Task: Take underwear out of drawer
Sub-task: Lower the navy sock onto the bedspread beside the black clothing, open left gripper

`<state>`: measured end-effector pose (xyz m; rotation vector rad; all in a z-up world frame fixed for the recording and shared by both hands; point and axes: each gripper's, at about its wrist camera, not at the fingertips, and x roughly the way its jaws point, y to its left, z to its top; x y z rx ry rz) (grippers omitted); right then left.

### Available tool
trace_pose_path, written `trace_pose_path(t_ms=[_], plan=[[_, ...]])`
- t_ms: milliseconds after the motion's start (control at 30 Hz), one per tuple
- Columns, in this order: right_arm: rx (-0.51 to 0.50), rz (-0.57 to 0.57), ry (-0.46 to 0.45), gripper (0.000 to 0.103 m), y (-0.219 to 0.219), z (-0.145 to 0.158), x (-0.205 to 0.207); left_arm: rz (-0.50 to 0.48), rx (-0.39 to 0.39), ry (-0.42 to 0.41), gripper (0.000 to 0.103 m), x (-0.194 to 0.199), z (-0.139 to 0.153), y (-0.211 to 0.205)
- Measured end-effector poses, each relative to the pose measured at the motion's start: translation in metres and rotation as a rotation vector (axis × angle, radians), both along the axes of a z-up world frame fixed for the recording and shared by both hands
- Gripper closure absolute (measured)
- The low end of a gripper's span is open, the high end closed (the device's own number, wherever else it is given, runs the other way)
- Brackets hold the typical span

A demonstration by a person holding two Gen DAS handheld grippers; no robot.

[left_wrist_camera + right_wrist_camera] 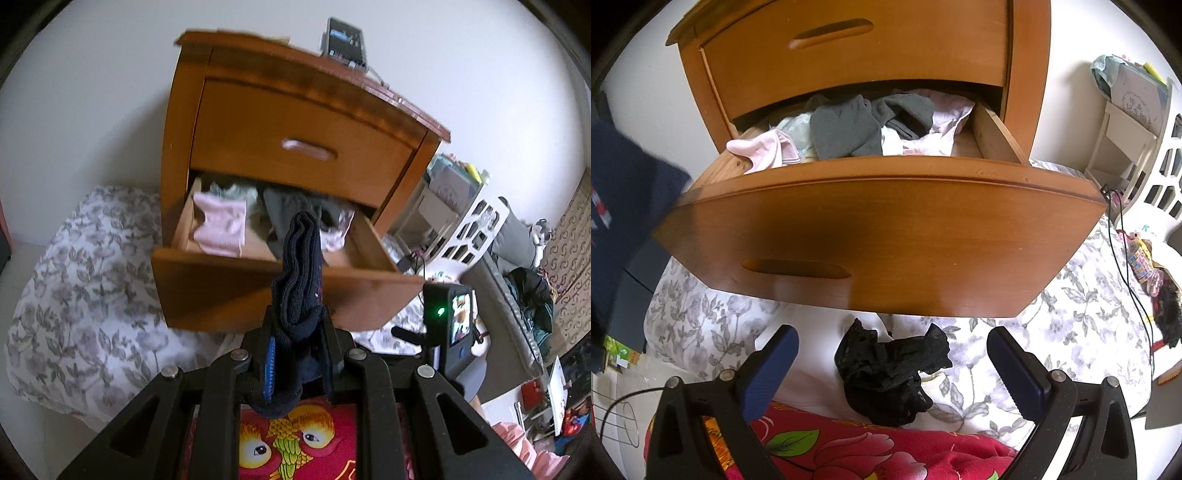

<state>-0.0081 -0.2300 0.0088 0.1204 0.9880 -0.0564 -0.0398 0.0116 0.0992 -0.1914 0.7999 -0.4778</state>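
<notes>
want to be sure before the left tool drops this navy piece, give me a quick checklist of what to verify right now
1. Left tool grips the navy garment: ok, pinched between its fingers.
2. Garment clear of the open drawer: ok, held in front of the drawer's front panel.
3. Landing spot on the floral bedding: ok, bare fabric shows.
4. Right tool free: ok, open, empty.
5. Black lace garment already out: ok, lying on the bedding.
6. More left in the drawer: not ok, the grey garment and pink garment remain.

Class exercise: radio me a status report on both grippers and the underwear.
Left gripper shut on navy garment. Right gripper open over black underwear on bedding. Drawer open, more clothes inside. Nothing in the way.
</notes>
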Motion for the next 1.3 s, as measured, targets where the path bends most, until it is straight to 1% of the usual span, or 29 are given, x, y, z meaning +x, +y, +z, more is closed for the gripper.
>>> trace_pose_path(t_ms=[467, 633, 800, 933, 1100, 1300], plan=[[0.007, -0.001, 0.002, 0.000, -0.001, -0.002, 0.001, -0.035, 0.066, 0.112, 0.082, 0.013, -0.036, -0.013], [0.007, -0.001, 0.002, 0.000, -0.001, -0.002, 0.001, -0.057, 0.090, 0.170, 0.082, 0.021, -0.057, -0.022], [0.013, 0.000, 0.005, 0.000, -0.001, -0.003, 0.002, -0.063, 0.072, 0.231, 0.082, 0.032, -0.077, -0.026], [0.016, 0.000, 0.008, 0.000, -0.001, -0.004, 0.002, -0.060, 0.085, 0.242, 0.082, 0.038, -0.086, -0.033], [0.023, 0.000, 0.012, 0.000, -0.001, -0.005, 0.002, -0.061, 0.133, 0.237, 0.082, 0.044, -0.092, -0.041], [0.026, 0.002, 0.017, 0.000, -0.002, -0.006, 0.003, -0.056, 0.149, 0.261, 0.082, 0.060, -0.102, -0.048]])
